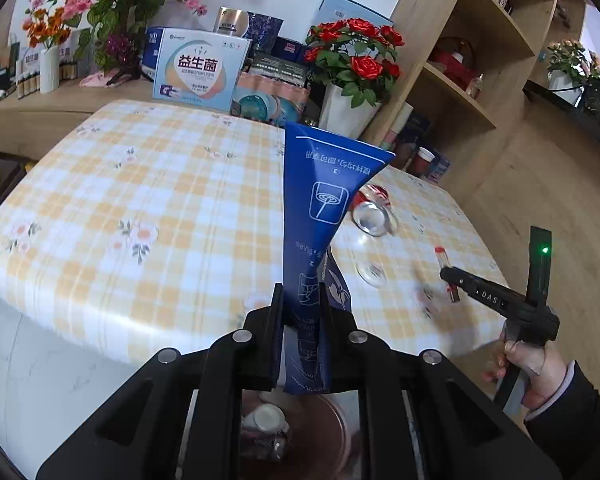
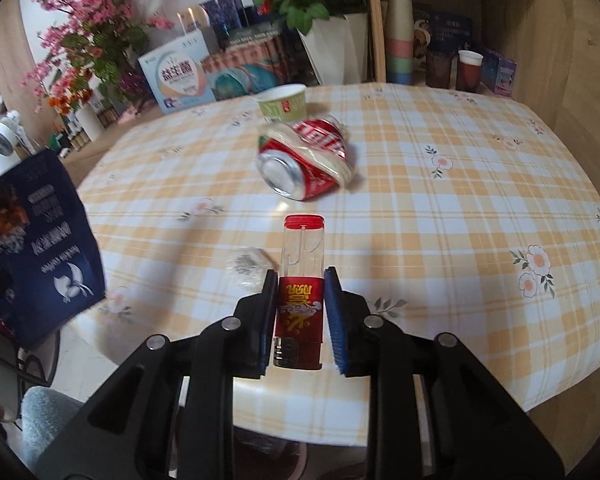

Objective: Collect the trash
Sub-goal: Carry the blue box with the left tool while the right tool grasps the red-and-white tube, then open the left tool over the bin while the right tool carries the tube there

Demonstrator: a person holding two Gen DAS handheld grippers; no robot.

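Left tool [image 1: 300,300] clamped on a blue packet [image 1: 320,216] standing upright over the bin [image 1: 332,432] directly beneath. Right tool [image 2: 302,300] grips a red lighter [image 2: 300,280] — long axis along the fingers, above the surface [image 2: 440,220]. Crushed can [image 2: 304,160] lies ahead, nearer the right hand.

Left gripper [image 1: 300,292] clamps a blue packet [image 1: 320,216] upright above the table [image 1: 140,200] edge. Beyond the packet, a crushed can [image 1: 374,210] lies on the table.

Black hand-held gripper [image 2: 300,280], round silver screws, blue finger pads [image 2: 336,320]; dark sleeve [image 1: 572,412], pale cuff
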